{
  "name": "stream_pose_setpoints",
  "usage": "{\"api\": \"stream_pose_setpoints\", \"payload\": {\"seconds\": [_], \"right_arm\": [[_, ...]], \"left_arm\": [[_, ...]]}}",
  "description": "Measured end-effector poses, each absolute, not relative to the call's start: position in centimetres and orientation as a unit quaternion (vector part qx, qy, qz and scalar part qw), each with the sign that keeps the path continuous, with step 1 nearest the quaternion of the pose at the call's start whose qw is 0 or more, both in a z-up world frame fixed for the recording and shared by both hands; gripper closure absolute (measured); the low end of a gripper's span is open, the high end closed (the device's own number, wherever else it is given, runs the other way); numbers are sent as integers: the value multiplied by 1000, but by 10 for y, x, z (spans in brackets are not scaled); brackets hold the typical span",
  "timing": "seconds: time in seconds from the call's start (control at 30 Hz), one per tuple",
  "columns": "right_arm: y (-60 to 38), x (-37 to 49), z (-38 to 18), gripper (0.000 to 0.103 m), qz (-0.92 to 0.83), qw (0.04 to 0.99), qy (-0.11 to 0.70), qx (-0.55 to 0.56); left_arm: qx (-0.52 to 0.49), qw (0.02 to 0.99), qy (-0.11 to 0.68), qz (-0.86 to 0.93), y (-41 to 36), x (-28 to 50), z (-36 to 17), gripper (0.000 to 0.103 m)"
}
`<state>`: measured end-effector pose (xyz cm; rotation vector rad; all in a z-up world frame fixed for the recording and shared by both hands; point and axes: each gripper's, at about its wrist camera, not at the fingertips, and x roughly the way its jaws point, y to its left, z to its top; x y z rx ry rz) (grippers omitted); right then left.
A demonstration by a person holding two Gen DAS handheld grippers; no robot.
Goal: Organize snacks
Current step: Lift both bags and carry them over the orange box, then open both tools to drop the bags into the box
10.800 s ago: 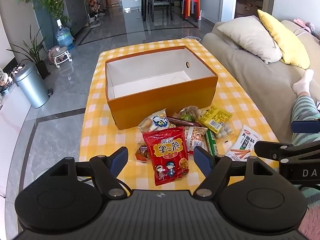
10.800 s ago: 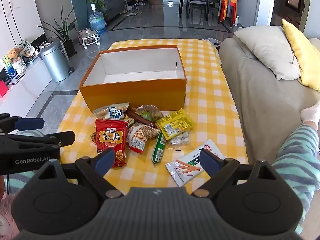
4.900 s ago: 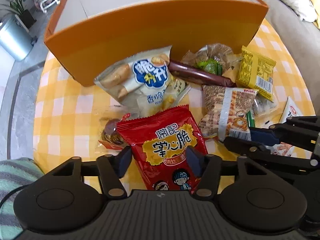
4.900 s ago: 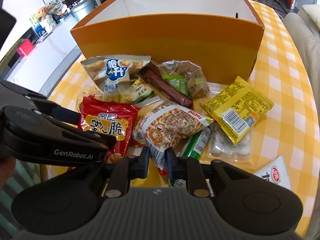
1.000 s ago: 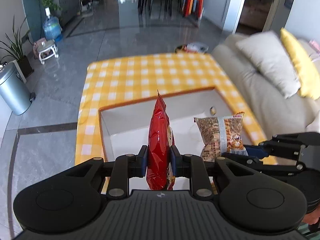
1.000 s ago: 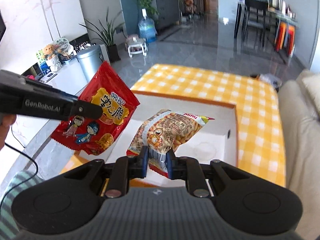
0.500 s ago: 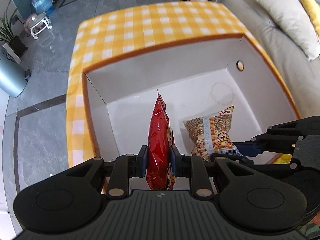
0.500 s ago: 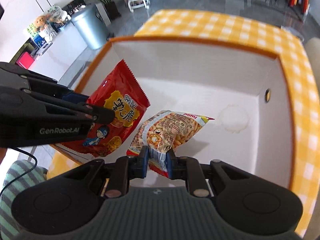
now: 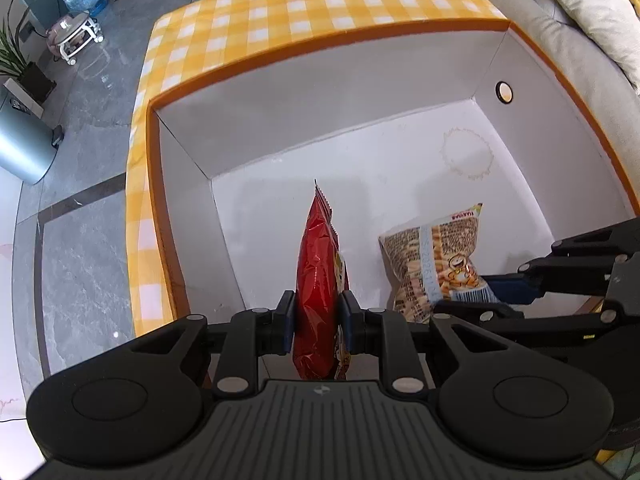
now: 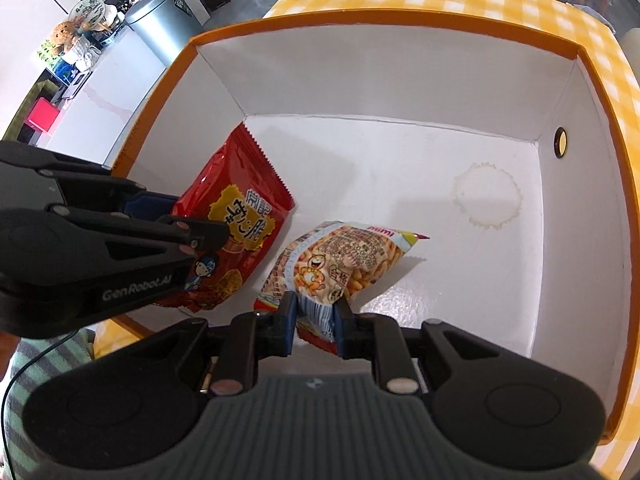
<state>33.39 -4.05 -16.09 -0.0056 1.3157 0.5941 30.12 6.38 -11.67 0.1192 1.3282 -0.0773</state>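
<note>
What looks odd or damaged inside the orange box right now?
Only a ring-shaped mark with a scalloped edge on the orange box's white floor, near the wall with the round hole. It looks like a stain or residue. Both held snack bags appear intact.

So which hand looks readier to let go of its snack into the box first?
Probably the right. Its tool pinches the tan packet by one end, low over the orange box floor, almost flat. The left tool holds the red bag on edge, seemingly higher up.
</note>
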Motion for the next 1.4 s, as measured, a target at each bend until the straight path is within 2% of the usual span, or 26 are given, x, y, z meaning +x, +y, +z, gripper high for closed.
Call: {"api": "stream_pose_setpoints", "payload": {"seconds": [0.4,0.5,0.67,0.87,1.0,1.07,1.4], "right_arm": [[-34,334,-156,82,258,757,600,-12],[-34,333,-151,73,253,762,596,-19],[-33,329,-141,62,247,771,585,-38],[-40,324,-131,52,235,784,572,-51],[-46,316,-122,50,222,800,554,-63],[-50,312,-116,41,217,809,542,-65],[-72,271,-77,40,210,852,478,-43]], "left_arm": [[65,786,614,-28,63,296,-120,78],[71,789,609,-25,62,296,-119,77],[79,804,589,-23,63,292,-108,67],[74,823,563,-23,63,282,-91,59],[82,837,541,-25,61,272,-79,53],[81,844,529,-24,61,266,-71,53],[66,882,467,-24,58,226,-33,52]]}}
